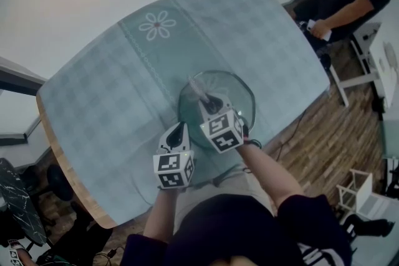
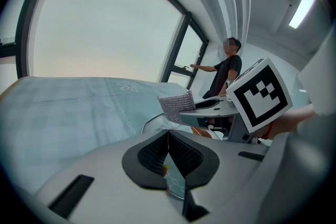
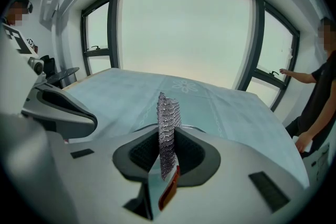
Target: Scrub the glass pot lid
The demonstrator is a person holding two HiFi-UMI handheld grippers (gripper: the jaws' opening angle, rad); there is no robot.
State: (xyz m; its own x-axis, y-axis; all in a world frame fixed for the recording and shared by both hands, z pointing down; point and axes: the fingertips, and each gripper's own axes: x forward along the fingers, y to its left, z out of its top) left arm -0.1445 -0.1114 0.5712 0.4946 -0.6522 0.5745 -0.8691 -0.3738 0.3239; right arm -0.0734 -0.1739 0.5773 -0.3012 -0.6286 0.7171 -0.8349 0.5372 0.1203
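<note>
Just below the right gripper (image 1: 206,98), clamped on a mesh cloth (image 3: 168,113), lies the glass pot lid (image 1: 240,93), the closed left gripper (image 1: 179,132) beside its rim.

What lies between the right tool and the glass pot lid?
A silvery mesh scrub cloth, clamped in the right tool, sticks out toward the glass pot lid. The right gripper view shows it best; whether it touches the lid is unclear.

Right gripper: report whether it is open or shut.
Shut on the scrubber: the right gripper pinches the silvery mesh strip between its jaws.
</note>
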